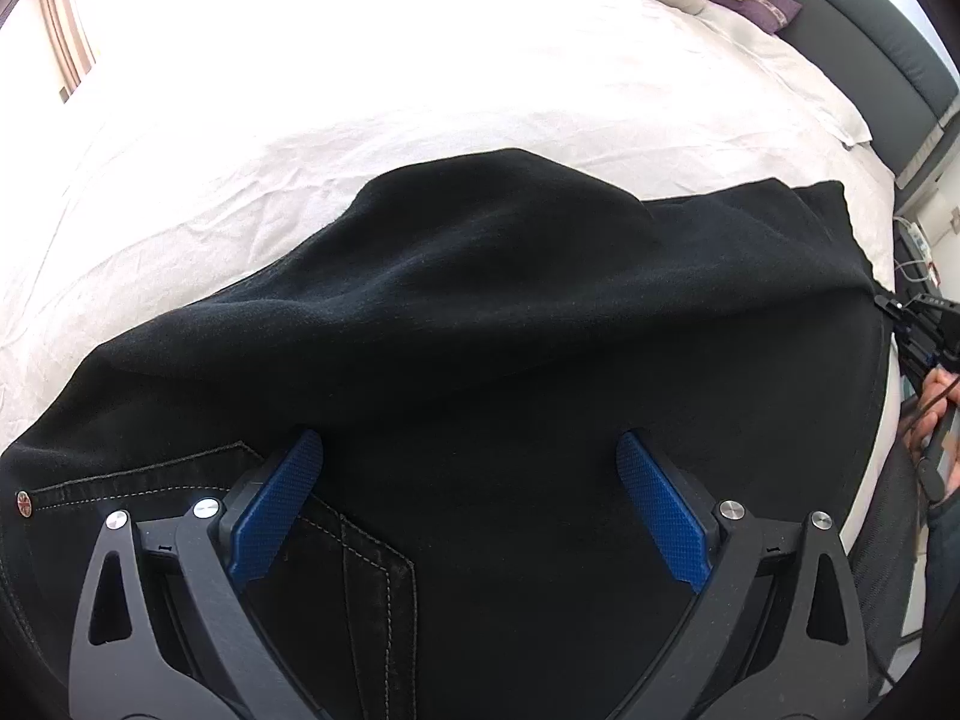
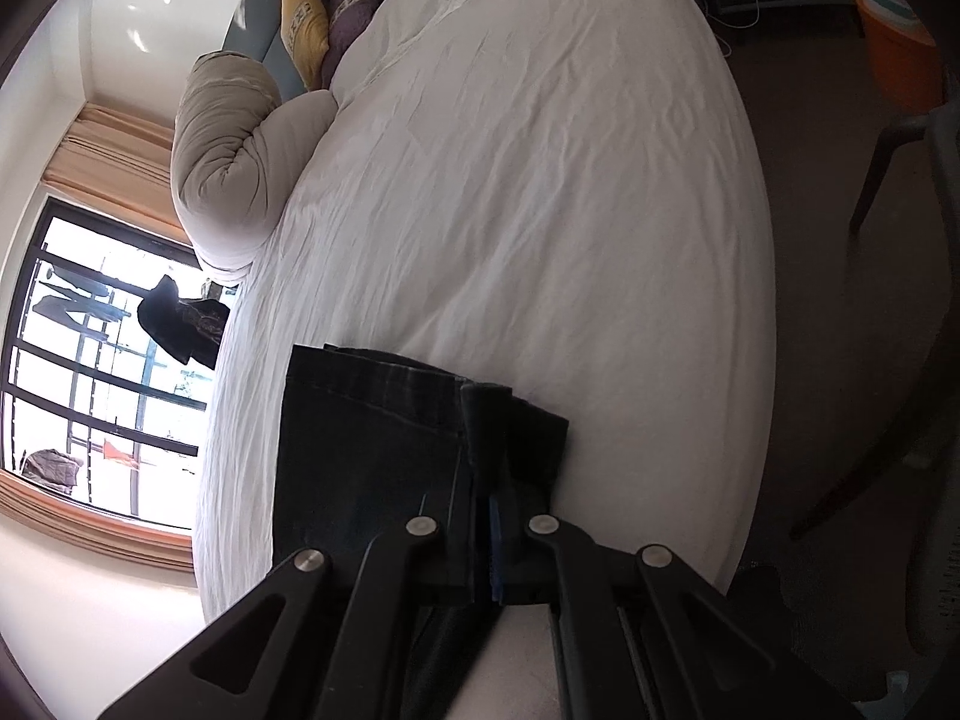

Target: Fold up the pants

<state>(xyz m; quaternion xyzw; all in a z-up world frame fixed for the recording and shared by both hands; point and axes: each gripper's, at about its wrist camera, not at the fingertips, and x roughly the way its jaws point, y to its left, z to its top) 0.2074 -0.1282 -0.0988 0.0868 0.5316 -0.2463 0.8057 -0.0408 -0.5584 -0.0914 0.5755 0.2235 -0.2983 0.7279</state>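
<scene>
**Black jeans spread on the bed, hem end pinched by the right claw**

The black jeans [image 1: 480, 312] are laid across the near part of the bed [image 1: 360, 78], on its white sheet, with a raised hump of cloth in the middle. A stitched pocket seam and a metal rivet [image 1: 23, 504] are seen at the near left of the jeans.

The left claw [image 1: 470, 480] is held wide open just above the jeans, its blue pads [image 1: 276, 516] spread well apart; nothing is gripped between them.

The right claw [image 2: 489, 531] is closed on the layered hem end of the jeans [image 2: 384, 438], close to the near edge of the bed [image 2: 540, 180]; only a thin sliver of blue pad is visible beside the pinched cloth. From the left wrist view, this claw [image 1: 900, 312] is seen at the far right corner of the jeans.

A rolled beige duvet [image 2: 228, 156], a yellow cushion [image 2: 306, 24] and a purple cushion [image 2: 351, 6] lie at the head of the bed.
</scene>
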